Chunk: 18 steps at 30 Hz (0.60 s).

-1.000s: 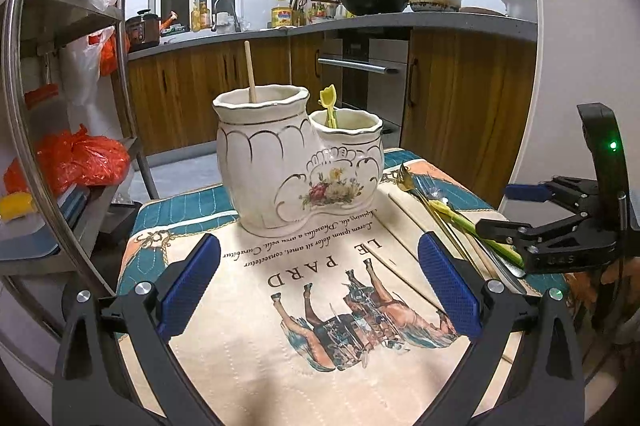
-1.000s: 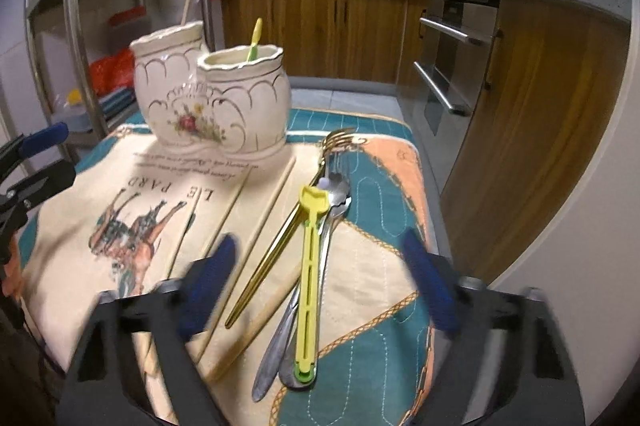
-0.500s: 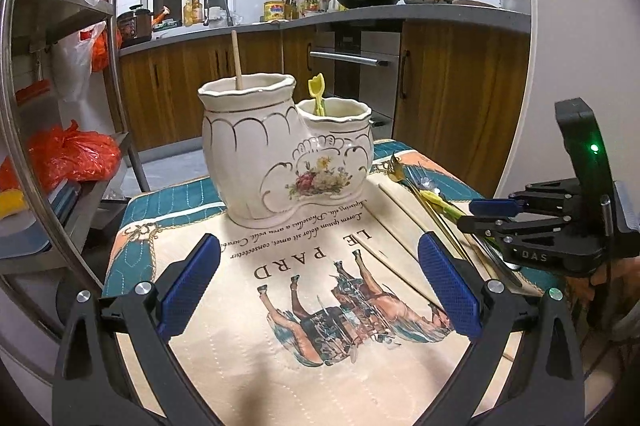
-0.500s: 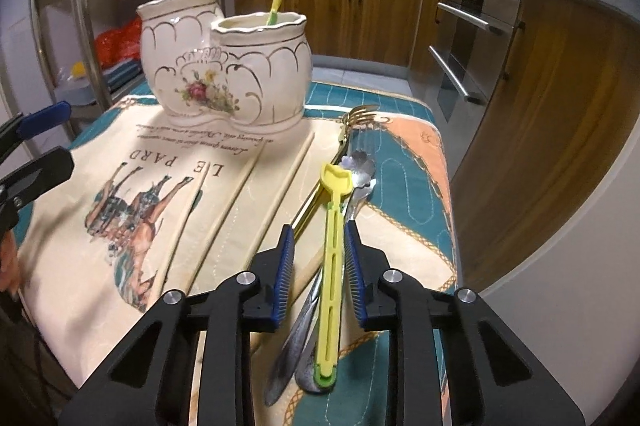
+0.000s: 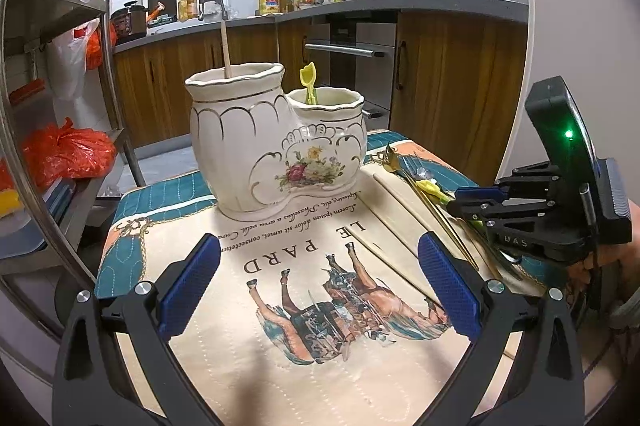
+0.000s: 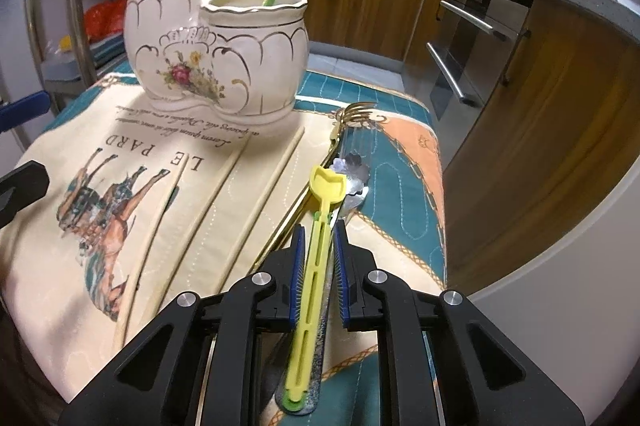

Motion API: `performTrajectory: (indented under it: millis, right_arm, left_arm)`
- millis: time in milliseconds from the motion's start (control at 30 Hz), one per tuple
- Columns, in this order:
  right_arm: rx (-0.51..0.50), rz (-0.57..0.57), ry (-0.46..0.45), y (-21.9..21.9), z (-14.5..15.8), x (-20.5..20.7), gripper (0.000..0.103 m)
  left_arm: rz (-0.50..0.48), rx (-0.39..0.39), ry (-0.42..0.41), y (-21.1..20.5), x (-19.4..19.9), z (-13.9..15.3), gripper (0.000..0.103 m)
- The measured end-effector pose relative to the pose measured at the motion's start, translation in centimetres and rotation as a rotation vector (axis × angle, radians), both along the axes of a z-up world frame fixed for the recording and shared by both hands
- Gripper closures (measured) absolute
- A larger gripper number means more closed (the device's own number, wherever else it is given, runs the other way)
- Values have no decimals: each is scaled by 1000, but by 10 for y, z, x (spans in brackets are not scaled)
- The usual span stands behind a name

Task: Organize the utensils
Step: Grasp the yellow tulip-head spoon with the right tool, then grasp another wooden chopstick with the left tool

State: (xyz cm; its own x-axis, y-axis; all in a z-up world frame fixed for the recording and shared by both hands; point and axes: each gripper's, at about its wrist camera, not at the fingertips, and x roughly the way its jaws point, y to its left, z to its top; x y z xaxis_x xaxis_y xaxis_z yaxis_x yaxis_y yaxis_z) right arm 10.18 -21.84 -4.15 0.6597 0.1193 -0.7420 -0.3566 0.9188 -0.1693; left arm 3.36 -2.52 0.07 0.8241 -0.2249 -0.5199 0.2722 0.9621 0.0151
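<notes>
A white two-part ceramic holder (image 5: 276, 142) stands on the cloth; it also shows in the right wrist view (image 6: 216, 46). Its taller part holds a wooden stick (image 5: 226, 46), its lower part a yellow utensil (image 5: 308, 82). My right gripper (image 6: 319, 238) is shut on a yellow plastic spoon (image 6: 316, 250), lifted a little above a silver spoon (image 6: 352, 174) and a gold fork (image 6: 352, 114). Loose wooden chopsticks (image 6: 216, 202) lie to the left of them. My left gripper (image 5: 320, 278) is open and empty, low over the horse print in front of the holder.
The table is small, covered by a printed cloth (image 5: 280, 346), with its right edge close to a wooden cabinet (image 6: 540, 98). A metal shelf rack (image 5: 48, 106) with red bags stands at the left. A kitchen counter (image 5: 320, 14) runs behind.
My right gripper closed from wide open onto the yellow plastic spoon and tilted its bowl end up. My left gripper stayed open and barely shifted.
</notes>
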Motion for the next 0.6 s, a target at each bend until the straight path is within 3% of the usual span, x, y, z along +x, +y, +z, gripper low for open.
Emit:
performTrajectory:
  millis: [267, 533, 600]
  right_arm:
    - [-73, 1, -21, 5, -2, 1, 92]
    - [87, -7, -39, -17, 11, -1, 92]
    - [128, -10, -49, -24, 14, -2, 92]
  left_arm:
    - [0, -3, 2, 0, 0, 0, 6]
    - [-29, 9, 58, -18, 2, 1, 6]
    - [-29, 20, 78, -26, 3, 0, 15]
